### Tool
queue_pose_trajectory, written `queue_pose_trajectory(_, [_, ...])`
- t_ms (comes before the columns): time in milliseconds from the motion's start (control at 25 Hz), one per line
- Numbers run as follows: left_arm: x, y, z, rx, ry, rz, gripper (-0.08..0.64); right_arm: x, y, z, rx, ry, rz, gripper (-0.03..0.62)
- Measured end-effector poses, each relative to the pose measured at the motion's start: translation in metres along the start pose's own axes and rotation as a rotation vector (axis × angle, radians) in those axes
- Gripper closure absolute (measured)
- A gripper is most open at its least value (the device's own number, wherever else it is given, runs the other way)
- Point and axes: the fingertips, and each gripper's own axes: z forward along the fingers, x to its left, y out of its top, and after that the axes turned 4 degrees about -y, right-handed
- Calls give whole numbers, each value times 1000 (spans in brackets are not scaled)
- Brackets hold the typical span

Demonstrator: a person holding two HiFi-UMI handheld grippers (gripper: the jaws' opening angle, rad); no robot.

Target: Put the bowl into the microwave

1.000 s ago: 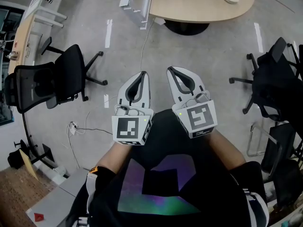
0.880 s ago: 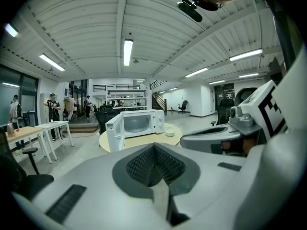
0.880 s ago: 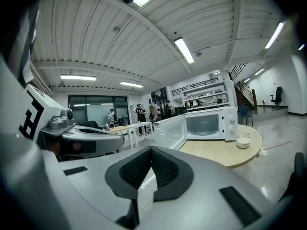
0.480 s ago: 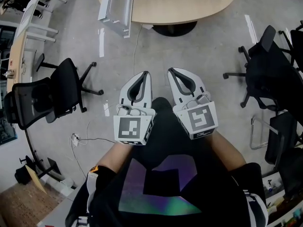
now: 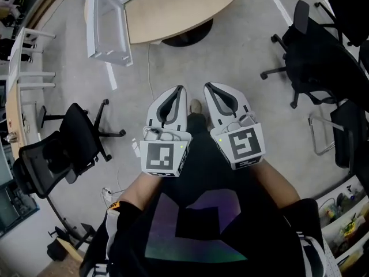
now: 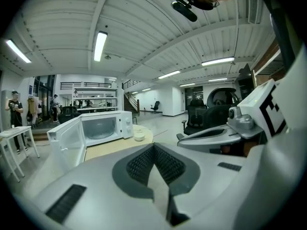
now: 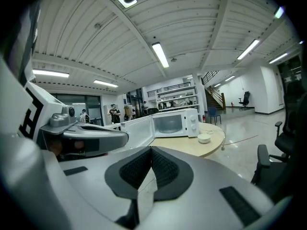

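Two grippers are held side by side before the person's chest, above the floor (image 5: 242, 56) and well apart from the counter (image 5: 173, 10). The fingers of the left gripper (image 5: 176, 91) are seen clenched together with nothing between them; those of the right gripper (image 5: 210, 88) are likewise pressed together and empty. By way of marking, a square black-and-white marker (image 5: 162, 157) is carried on each gripper's cube. The bowl (image 7: 204, 138) is found standing on the counter, just beside the microwave (image 7: 172, 122) on its control-panel side; the door (image 7: 136, 131) stands open. Against the picture half a second ago, counter and microwave are recorded further up and left in the head view, both grippers unmoved in it.
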Motion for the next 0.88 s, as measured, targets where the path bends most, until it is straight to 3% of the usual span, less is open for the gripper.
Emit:
queue_pose_trajectory(160, [-6,3,18,-13,-84,18,515,-16,-4,3,17,-74,21,575])
queue_pose_trajectory(360, [11,0,38,33,-155,27,515,-23,4,23,33,-139,13,577])
queue_pose_trajectory(880, [47,31,81,-30,-320,12,515,-42,33,61,60,-305,-1,575])
